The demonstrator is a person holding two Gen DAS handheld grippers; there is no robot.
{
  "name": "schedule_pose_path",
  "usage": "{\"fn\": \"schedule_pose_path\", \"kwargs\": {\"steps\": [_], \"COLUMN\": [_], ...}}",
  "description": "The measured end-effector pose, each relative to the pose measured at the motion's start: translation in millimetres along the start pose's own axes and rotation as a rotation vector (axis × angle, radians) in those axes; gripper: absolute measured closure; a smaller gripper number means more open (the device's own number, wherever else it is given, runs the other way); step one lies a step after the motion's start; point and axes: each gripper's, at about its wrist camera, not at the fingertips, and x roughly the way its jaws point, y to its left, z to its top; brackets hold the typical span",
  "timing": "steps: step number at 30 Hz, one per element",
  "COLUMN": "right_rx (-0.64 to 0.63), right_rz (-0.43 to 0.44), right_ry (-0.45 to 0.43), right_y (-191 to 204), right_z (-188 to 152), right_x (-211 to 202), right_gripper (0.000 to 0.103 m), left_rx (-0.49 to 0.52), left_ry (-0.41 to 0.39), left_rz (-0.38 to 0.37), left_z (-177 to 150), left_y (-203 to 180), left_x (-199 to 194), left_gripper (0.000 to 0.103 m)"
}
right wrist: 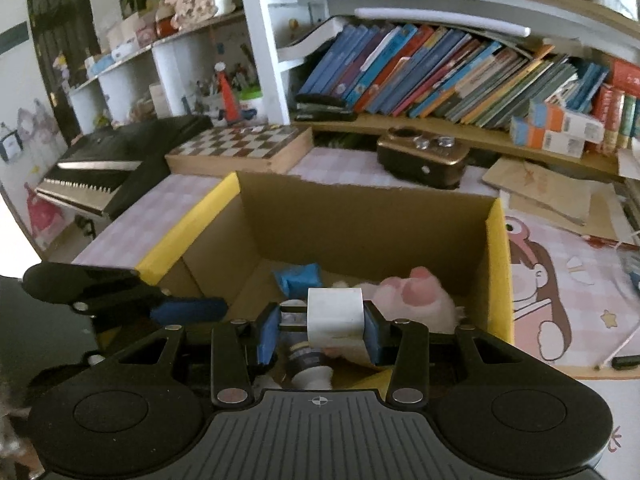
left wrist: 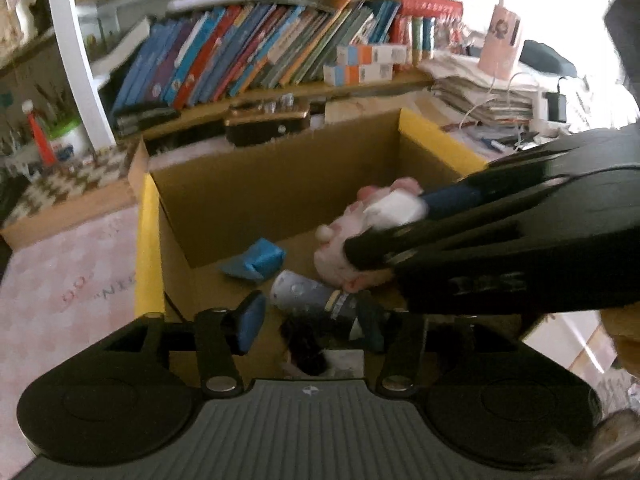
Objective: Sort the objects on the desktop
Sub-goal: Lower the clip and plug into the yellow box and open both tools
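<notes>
Right wrist view shows the right gripper [right wrist: 320, 334] clamped across a white paper roll [right wrist: 335, 314] at lower centre, directly above the open cardboard box [right wrist: 498, 272] holding a pink plush toy [right wrist: 420, 300], while the left gripper [left wrist: 308, 318] hangs apart, empty.

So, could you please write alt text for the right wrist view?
The right gripper holds a white roll over an open cardboard box containing a pink plush toy, a blue packet and a bottle. A bookshelf stands behind.
</notes>
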Motion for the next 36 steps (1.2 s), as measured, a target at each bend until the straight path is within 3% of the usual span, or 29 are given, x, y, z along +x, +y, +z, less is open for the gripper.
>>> {"fn": "schedule_pose_path", "kwargs": {"steps": [2, 8, 10, 16, 19, 30, 32, 36], "right_rx": [-0.015, -0.068, -0.098, -0.176, -0.208, -0.203, -0.193, -0.167], "right_rz": [0.011, 0.046, 0.057, 0.118, 0.128, 0.120, 0.116, 0.103], "right_ry": [0.013, 0.073, 0.111, 0.261, 0.287, 0.246, 0.223, 0.151], "right_y": [2.9, 15.4, 21.4, 38.0, 45.2, 54.6, 53.2, 51.5], "right_z": [2.3, 15.1, 19.4, 26.5, 28.7, 33.0, 32.9, 32.2], "right_x": [3.8, 22.2, 31.1, 61.8, 68.9, 61.7, 55.2, 37.3], "right_gripper": [0.061, 0.061, 0.061, 0.061, 0.061, 0.059, 0.054, 0.053], "left_rx": [0.007, -0.008, -0.011, -0.053, -0.065, -0.099, -0.104, -0.117], "left_ry": [-0.032, -0.074, -0.082, -0.079, -0.078, -0.091, -0.097, -0.111], "left_rz": [0.062, 0.071, 0.105, 0.122, 0.123, 0.126, 0.128, 0.133], "left_z": [-0.3, -5.4, -7.9, -14.6, -18.3, -23.3, -23.6, -24.5], "left_y": [0.7, 12.7, 13.5, 21.3, 23.3, 25.2, 24.6, 24.3], "left_x": [-10.9, -38.6, -44.2, -51.9, -54.1, -62.1, -65.6, -73.0], "left_gripper": [0.019, 0.015, 0.009, 0.007, 0.006, 0.005, 0.005, 0.003]}}
